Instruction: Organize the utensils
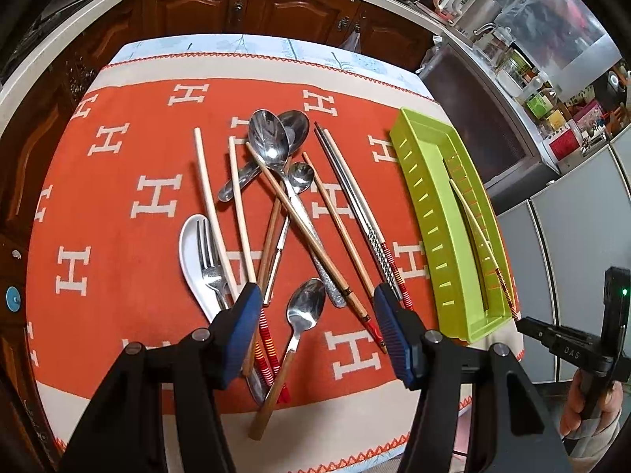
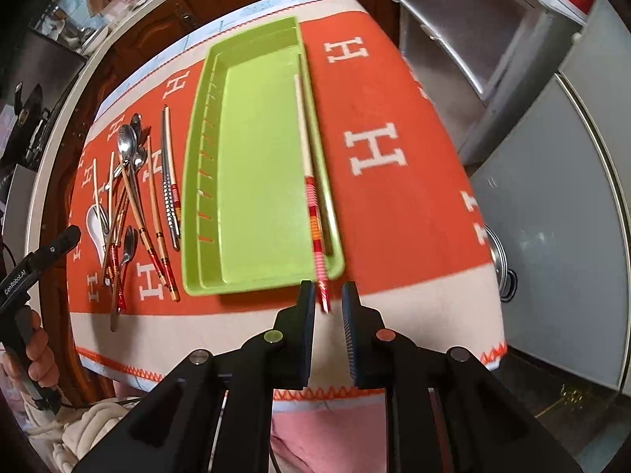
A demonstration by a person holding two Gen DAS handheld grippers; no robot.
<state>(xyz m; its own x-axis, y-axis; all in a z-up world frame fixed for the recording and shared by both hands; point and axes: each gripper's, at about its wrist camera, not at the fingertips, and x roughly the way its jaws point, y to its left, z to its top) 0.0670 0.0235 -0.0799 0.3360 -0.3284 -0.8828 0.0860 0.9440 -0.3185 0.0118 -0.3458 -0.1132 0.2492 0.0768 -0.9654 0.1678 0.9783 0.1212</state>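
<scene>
A green tray lies on the orange cloth. One cream chopstick with a red-striped end lies in it along the right wall, its striped tip overhanging the near rim. My right gripper is open around that tip; the pads do not touch it. A pile of spoons, chopsticks, a fork and a white spoon lies left of the tray. My left gripper is open and empty just above the near end of the pile.
The table ends close below both grippers. Wooden cabinets stand behind it, grey appliances to the right. Orange cloth right of the tray is bare.
</scene>
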